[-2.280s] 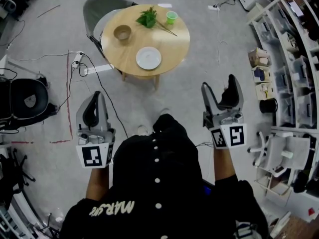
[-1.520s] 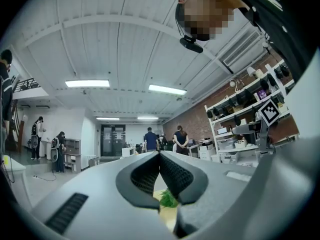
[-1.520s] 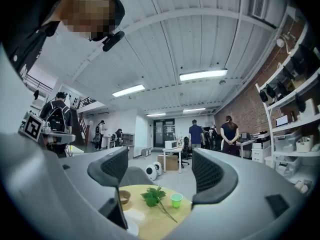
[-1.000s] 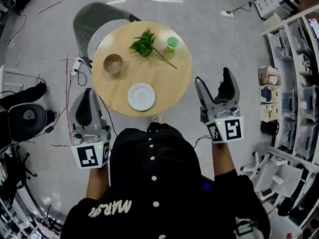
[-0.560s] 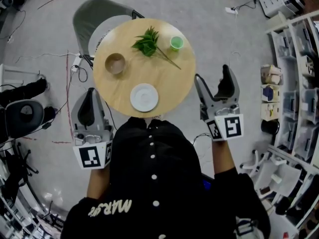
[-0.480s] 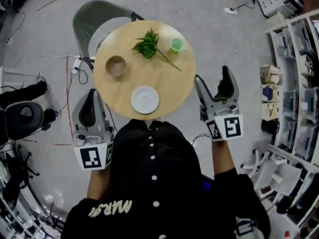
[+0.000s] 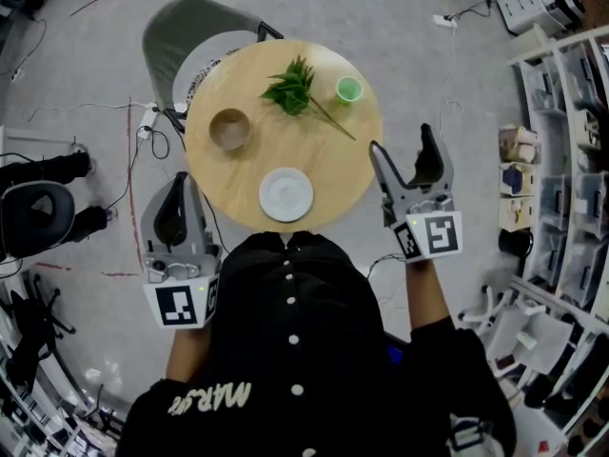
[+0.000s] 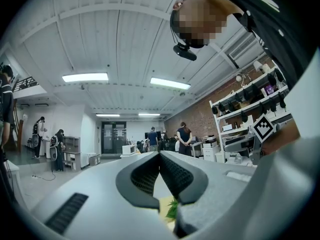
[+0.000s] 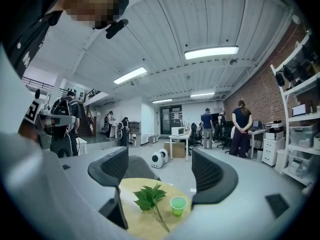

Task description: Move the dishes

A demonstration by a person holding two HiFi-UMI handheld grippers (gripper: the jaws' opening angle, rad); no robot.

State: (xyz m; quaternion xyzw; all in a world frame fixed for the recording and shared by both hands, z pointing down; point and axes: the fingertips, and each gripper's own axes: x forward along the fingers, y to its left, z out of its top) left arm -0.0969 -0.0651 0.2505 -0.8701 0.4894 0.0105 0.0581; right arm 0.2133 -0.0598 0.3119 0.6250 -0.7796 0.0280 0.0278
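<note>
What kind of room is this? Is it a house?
Probably not a house. It looks like a big open office or workshop: tall storage shelves line one side, people stand at desks under strip lights, and cables trail over the floor near the round table.

Bright, even light from ceiling strips (image 9: 211, 52) leaves soft shadows; gripper views bend toward black, rounded corners, with nearest surfaces blurred.
</note>
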